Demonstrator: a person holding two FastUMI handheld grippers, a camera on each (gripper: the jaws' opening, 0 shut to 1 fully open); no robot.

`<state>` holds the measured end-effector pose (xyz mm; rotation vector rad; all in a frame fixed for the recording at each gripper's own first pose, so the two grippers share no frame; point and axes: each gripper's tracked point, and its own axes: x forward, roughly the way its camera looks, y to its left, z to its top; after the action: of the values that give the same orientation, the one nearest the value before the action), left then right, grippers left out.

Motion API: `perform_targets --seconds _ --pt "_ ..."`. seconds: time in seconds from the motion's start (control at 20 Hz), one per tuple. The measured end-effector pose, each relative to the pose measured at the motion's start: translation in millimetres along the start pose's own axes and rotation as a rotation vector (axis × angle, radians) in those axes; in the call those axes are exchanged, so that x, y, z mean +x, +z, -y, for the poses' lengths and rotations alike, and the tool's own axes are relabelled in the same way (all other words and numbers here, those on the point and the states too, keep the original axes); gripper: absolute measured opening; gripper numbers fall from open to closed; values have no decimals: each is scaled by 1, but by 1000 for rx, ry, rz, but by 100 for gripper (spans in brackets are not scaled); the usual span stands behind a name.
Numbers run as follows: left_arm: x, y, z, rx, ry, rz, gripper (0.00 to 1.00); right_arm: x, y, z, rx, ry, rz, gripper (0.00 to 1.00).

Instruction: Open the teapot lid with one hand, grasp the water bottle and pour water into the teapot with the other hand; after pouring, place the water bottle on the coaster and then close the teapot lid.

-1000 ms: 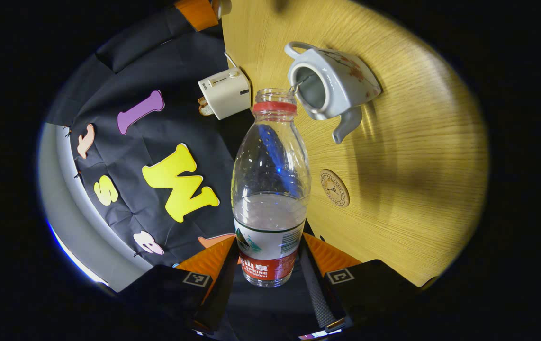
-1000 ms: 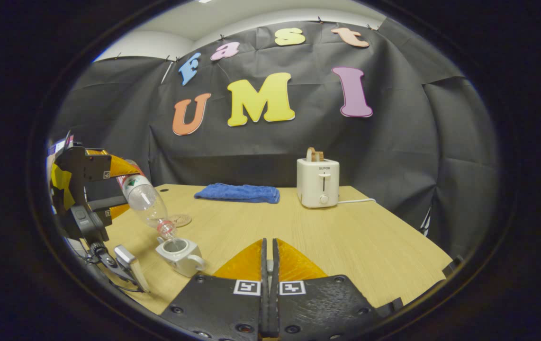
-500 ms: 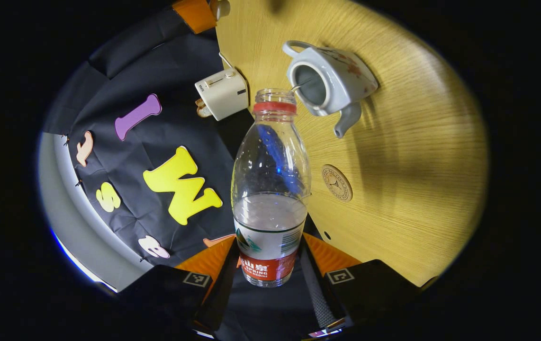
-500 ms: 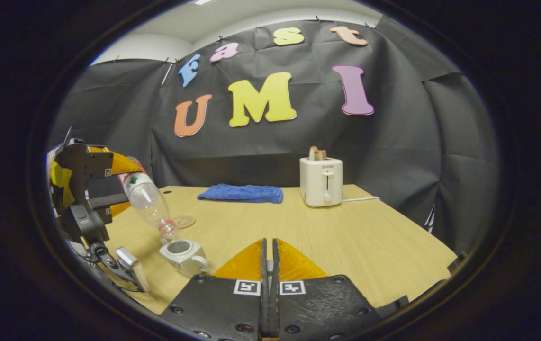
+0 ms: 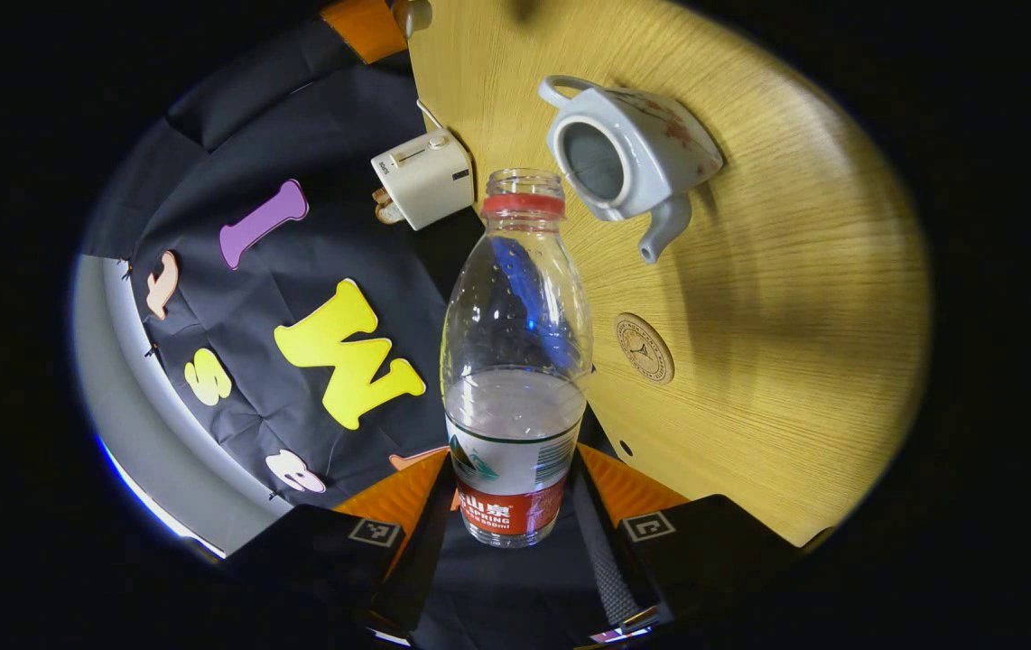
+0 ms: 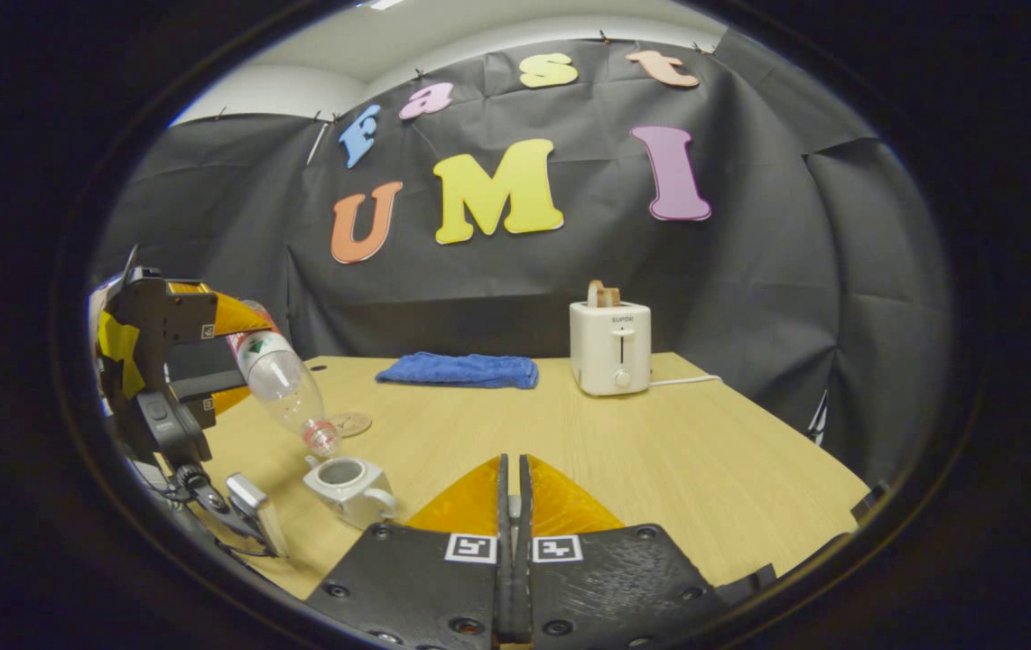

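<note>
In the left gripper view, a clear plastic water bottle with a red neck ring and a red-and-white label is held by its base end between the two fingers of the left gripper, which are closed against the labelled part. The bottle is uncapped and tipped with its mouth pointing away from the gripper; some water is left in it. Just beyond and to the right of the mouth stands the pale grey ceramic teapot with a floral print, its lid off and its opening bare. A round brown coaster lies on the light wooden table, to the right of the bottle's body. The label's print is too distorted to be read reliably. The thin bottle is judged light, easily dented and somewhat slick; a firm low hold suits it. The teapot is judged heavy and fragile.

In the right gripper view, the right gripper is seen with its fingers pressed together; whether the lid is pinched there cannot be told. Far to its left, the bottle slants mouth-down just above the teapot. Ahead stand a white toaster with small unreadable lettering and a folded blue cloth.
</note>
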<state>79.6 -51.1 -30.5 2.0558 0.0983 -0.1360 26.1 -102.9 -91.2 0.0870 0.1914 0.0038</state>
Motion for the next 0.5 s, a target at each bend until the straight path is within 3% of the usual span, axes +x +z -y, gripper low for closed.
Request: perform_targets --seconds 0.3,0.5 --pt "3 2 11 -123 1 28 74 -3 4 -3 16 10 2 0" --pt "3 10 33 -269 -45 58 74 -7 8 -9 28 28 -3 0"
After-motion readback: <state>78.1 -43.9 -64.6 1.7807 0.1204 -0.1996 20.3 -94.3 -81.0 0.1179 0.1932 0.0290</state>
